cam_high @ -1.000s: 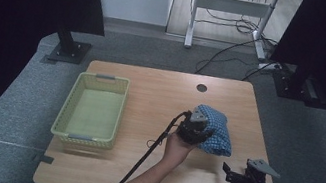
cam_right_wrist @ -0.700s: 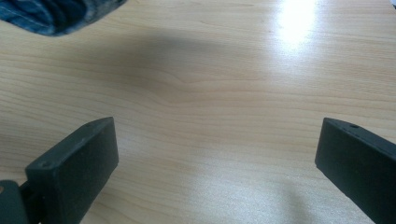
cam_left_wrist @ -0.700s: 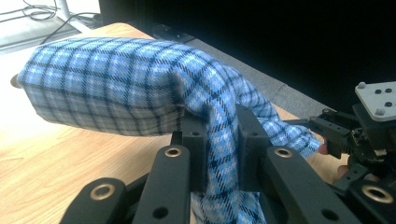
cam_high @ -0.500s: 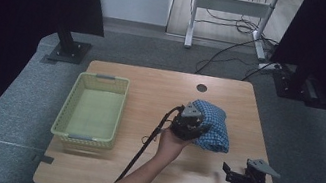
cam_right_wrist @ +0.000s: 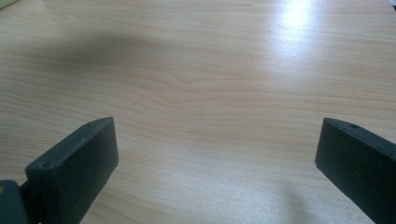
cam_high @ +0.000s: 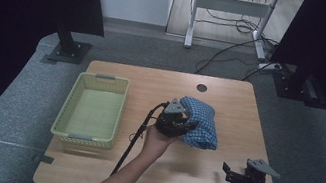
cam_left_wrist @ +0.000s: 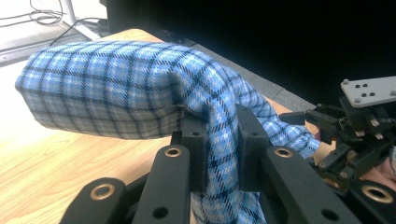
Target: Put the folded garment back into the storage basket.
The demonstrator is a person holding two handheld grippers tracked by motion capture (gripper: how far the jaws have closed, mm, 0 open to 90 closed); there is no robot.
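Table (cam_high: pixel 206 180): light wood top, set on grey floor matting, with a small dark round grommet (cam_high: pixel 201 87) near its far edge at about 12 o'clock from the table's centre.

Basket (cam_high: pixel 92 109): pale yellow-green, rectangular, standing on the table's left part, at about 9 o'clock from the left gripper and well apart from it. Nothing can be made out inside it.

Cloth (cam_high: pixel 201 122): blue plaid fabric, folded into a bundle, located at the table's centre-right. In the high view it lies at about 2 to 3 o'clock from the left gripper, touching it. In the left gripper view the cloth (cam_left_wrist: pixel 116 88) arches up and away from the jaws toward 10 o'clock, with its near underside clear of the wood, while a narrow pinched fold runs down between the jaws at 6 o'clock. A further length trails off toward 3 o'clock.

Left gripper (cam_high: pixel 175 120): clamped tight on that fold of cloth; both black jaws press against the fabric in the left gripper view.

Right gripper (cam_high: pixel 236 175): at the table's near right corner, about 4 o'clock from the cloth and well apart from it. In the right gripper view its jaws stand wide apart over bare wood, with nothing between them.
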